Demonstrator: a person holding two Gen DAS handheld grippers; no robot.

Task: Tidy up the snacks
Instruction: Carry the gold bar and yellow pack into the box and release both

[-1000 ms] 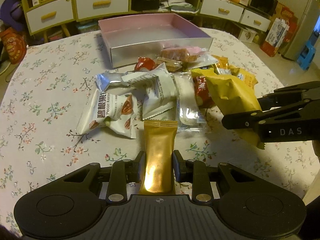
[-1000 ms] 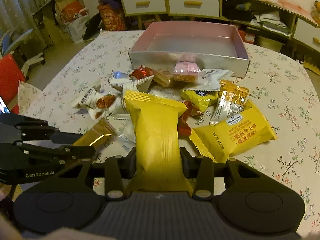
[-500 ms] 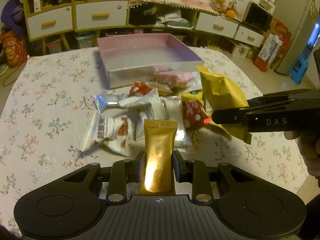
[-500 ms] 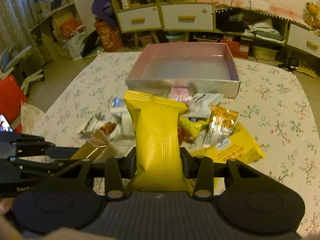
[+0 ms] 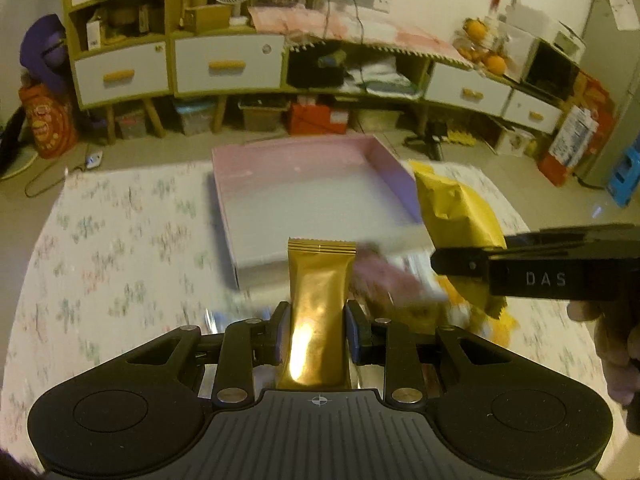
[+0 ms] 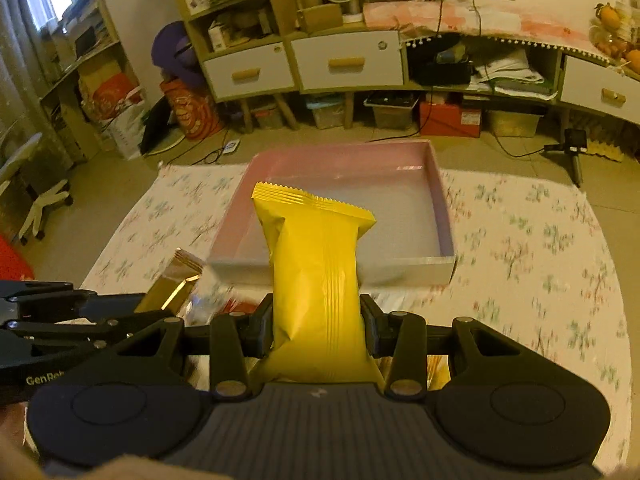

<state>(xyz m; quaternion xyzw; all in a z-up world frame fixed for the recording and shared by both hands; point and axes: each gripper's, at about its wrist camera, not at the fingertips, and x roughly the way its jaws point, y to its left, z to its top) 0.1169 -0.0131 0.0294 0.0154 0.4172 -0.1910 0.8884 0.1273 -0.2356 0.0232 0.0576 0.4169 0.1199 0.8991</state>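
My left gripper (image 5: 318, 334) is shut on a slim gold snack packet (image 5: 318, 312) and holds it up just short of the near wall of the pink-lined box (image 5: 304, 204). My right gripper (image 6: 318, 330) is shut on a larger yellow snack bag (image 6: 316, 280), held above the table in front of the same box (image 6: 424, 200). The yellow bag also shows in the left wrist view (image 5: 456, 216), beside the box's right wall. The gold packet shows in the right wrist view (image 6: 172, 284) at the left. The snack pile (image 5: 396, 284) lies blurred below the grippers.
The round table has a floral cloth (image 5: 120, 240). Beyond it stand low cabinets with white drawers (image 5: 228, 64) and floor clutter. An office chair (image 6: 44, 204) stands at the left of the table.
Both grippers have lifted and moved forward toward the box with their packets. The snack pile has dropped mostly out of sight beneath them.
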